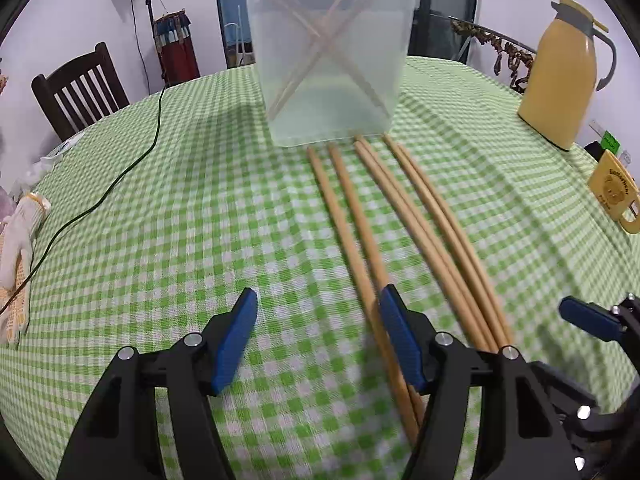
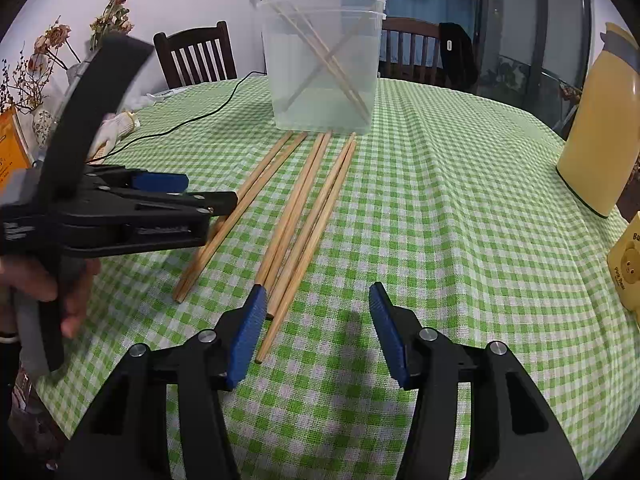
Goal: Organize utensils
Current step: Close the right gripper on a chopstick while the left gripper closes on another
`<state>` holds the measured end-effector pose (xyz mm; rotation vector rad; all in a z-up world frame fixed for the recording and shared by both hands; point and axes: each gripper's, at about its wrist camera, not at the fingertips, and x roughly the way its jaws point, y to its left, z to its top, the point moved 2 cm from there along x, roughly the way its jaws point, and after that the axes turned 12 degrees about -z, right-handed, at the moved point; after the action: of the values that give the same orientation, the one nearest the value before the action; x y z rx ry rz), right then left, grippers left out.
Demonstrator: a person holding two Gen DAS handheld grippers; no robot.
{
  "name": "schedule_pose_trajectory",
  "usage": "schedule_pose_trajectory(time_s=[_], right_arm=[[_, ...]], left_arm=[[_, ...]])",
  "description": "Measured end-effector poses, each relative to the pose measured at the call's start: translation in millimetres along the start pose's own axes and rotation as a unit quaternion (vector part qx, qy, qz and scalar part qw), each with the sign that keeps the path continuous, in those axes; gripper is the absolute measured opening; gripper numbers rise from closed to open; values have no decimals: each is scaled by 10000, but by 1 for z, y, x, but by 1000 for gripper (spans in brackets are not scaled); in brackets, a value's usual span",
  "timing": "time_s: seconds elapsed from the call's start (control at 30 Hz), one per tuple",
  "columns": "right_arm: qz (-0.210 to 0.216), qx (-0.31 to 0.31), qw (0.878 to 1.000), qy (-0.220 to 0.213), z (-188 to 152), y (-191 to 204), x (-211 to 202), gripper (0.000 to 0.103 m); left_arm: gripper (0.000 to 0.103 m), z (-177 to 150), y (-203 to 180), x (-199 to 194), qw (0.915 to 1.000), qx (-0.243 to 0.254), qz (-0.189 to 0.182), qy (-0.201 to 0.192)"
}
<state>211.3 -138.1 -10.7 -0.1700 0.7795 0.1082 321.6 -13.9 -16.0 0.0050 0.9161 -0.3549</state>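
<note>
Three pairs of wooden chopsticks (image 1: 360, 220) (image 2: 304, 208) lie side by side on the green checked tablecloth, pointing toward a clear plastic tub (image 1: 328, 60) (image 2: 322, 64) that holds several crossed chopsticks. My left gripper (image 1: 319, 300) hovers open over the near ends of the leftmost pair, which run under its right finger; nothing is between the pads. In the right wrist view a hand holds it at the left, side-on. My right gripper (image 2: 318, 292) stands open just right of the nearest chopstick ends, its left finger beside them.
A yellow thermos jug (image 1: 560, 80) (image 2: 596, 128) and a yellow bear mug (image 1: 616, 196) stand at the right. A green cable (image 1: 120, 176) and white gloves (image 1: 20, 248) lie at the left. Wooden chairs (image 2: 196, 56) ring the round table (image 2: 460, 200).
</note>
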Motion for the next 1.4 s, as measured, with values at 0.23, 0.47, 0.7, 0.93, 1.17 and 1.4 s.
schedule_pose_trajectory(time_s=[0.23, 0.47, 0.7, 0.93, 1.17, 1.4], right_arm=[[-57, -45, 9999, 103, -3, -3, 5, 52], [104, -100, 9998, 105, -14, -1, 0, 47], [30, -304, 9995, 92, -13, 2, -3, 20], [-87, -3, 9997, 219, -17, -23, 1, 15], [160, -60, 9999, 15, -14, -9, -12, 49], [136, -242, 9995, 155, -21, 6, -3, 31]], left_arm=[[51, -11, -5, -2, 9998, 169, -9, 81], [26, -40, -14, -24, 9987, 498, -138, 32], [4, -65, -3, -44, 9991, 330, -276, -29], [4, -82, 5, -62, 9986, 90, -524, 41], [15, -94, 4, -72, 9961, -38, -883, 58], [22, -103, -5, -77, 9953, 165, -950, 119]])
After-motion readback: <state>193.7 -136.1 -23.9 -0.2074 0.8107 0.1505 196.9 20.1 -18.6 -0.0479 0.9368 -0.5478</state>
